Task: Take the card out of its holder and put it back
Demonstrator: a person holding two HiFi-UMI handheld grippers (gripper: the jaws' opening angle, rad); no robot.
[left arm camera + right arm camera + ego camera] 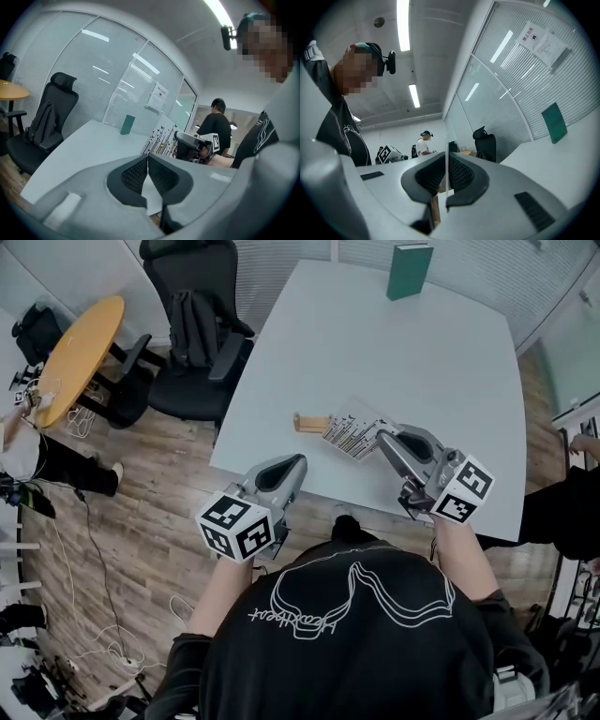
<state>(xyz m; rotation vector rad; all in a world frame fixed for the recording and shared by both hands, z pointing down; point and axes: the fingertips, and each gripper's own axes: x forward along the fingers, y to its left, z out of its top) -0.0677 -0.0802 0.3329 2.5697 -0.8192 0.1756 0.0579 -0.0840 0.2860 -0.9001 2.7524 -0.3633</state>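
A white card (pixel 349 430) printed with dark stripes and small figures stands tilted over the white table (pixel 422 362). Its left edge meets the right end of a small wooden holder (pixel 309 423); I cannot tell whether it sits in the slot. My right gripper (pixel 382 439) is shut on the card's right edge, and in the right gripper view the card (pixel 446 157) shows edge-on between the pads, with wood (pixel 435 208) below. My left gripper (pixel 298 462) hangs off the table's front edge. Its jaws (pixel 147 158) are shut with nothing between them. It looks toward the card (pixel 161 139).
A green book (pixel 410 270) stands upright at the table's far end. A black office chair (pixel 192 334) and a round orange table (pixel 80 352) are to the left. Another person stands at the right edge (pixel 567 512). Cables lie on the wooden floor.
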